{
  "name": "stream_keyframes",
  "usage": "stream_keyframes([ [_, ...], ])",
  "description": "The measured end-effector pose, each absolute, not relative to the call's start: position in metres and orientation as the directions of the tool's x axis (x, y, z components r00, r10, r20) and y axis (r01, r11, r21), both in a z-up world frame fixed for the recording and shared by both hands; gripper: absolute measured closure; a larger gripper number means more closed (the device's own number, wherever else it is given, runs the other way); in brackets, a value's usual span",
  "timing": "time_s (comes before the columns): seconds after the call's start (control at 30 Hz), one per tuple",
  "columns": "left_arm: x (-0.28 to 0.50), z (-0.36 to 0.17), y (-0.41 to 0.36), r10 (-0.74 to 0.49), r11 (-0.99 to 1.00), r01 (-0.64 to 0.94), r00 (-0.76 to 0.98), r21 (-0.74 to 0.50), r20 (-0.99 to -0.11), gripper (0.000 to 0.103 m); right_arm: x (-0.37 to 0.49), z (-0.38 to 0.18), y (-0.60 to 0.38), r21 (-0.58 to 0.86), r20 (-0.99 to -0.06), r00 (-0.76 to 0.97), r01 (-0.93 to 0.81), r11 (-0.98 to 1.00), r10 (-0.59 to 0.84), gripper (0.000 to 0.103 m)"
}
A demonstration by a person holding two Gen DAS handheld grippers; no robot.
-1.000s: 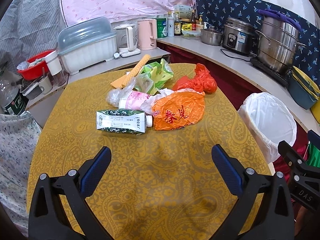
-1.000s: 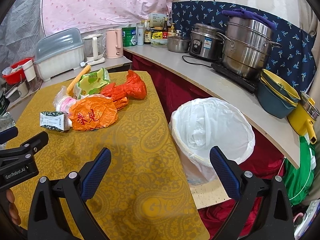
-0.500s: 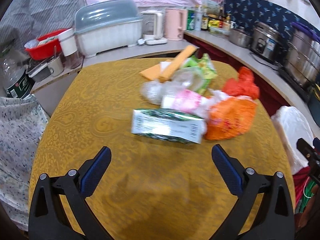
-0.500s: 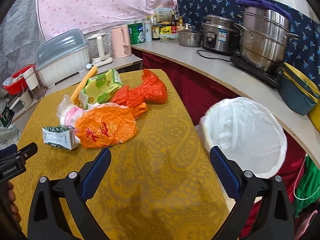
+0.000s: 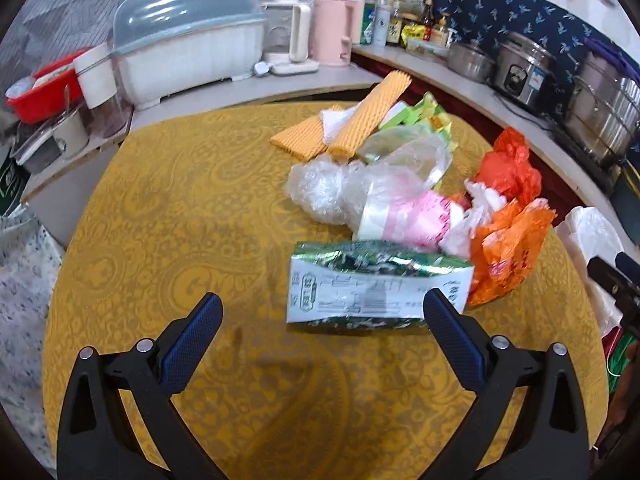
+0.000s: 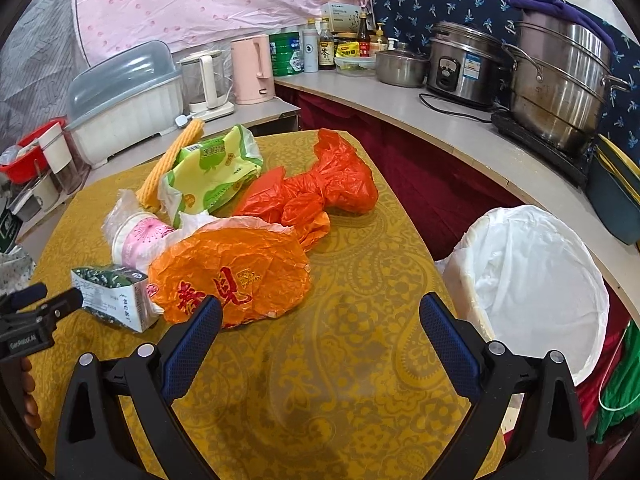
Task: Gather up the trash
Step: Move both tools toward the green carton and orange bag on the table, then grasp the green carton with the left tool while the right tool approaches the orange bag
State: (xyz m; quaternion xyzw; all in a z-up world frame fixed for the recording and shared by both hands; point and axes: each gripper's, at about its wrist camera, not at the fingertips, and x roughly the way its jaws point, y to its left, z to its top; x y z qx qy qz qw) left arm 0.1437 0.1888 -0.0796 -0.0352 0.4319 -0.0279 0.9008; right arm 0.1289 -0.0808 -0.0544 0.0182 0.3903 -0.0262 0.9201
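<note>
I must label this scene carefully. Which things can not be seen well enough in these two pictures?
- Green carton: print motion-blurred in the left wrist view; the orange bag hides its far end in the right wrist view.
- Pink paper cup: contents hidden by clear plastic and the orange bag.
- Trash bin: cut by the image edge in the left wrist view; its bottom is not shown.
- Bottle labels: too small.

Yellow-clothed table under carton, bags, wrappers.
</note>
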Motion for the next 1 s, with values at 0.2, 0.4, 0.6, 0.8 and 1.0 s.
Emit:
stream_keyframes([
  [0.2, 0.138, -0.082, 0.198, -0.032, 0.975, -0.153, 0.627, -0.163, -0.778, 0.007, 0.154, -0.055, -0.079, 0.027, -0.715, 0.698, 0.069, 0.997, -0.029, 0.008],
  [0.4, 0.152, -0.064, 0.202, -0.002, 0.909, -0.318, 0.642, -0.268, -0.766, 0.007, 0.196, -0.053, -0.078, 0.125, -0.712, 0.701, 0.085, 0.989, 0.03, 0.008],
  [0.6, 0.182, -0.083, 0.197, 0.018, 0.844, -0.462, 0.532, -0.273, -0.847, 0.007, 0.221, -0.073, -0.071, 0.204, -0.743, 0.662, 0.077, 0.976, 0.103, 0.014],
  [0.8, 0.175, -0.096, 0.197, 0.042, 0.838, -0.492, 0.488, -0.235, -0.872, 0.008, 0.207, -0.093, -0.063, 0.237, -0.782, 0.597, 0.017, 0.971, 0.18, 0.032],
  [1.0, 0.154, -0.09, 0.195, 0.036, 0.885, -0.419, 0.496, -0.203, -0.867, 0.008, 0.167, -0.104, -0.059, 0.211, -0.817, 0.544, -0.028, 0.977, 0.192, 0.033],
])
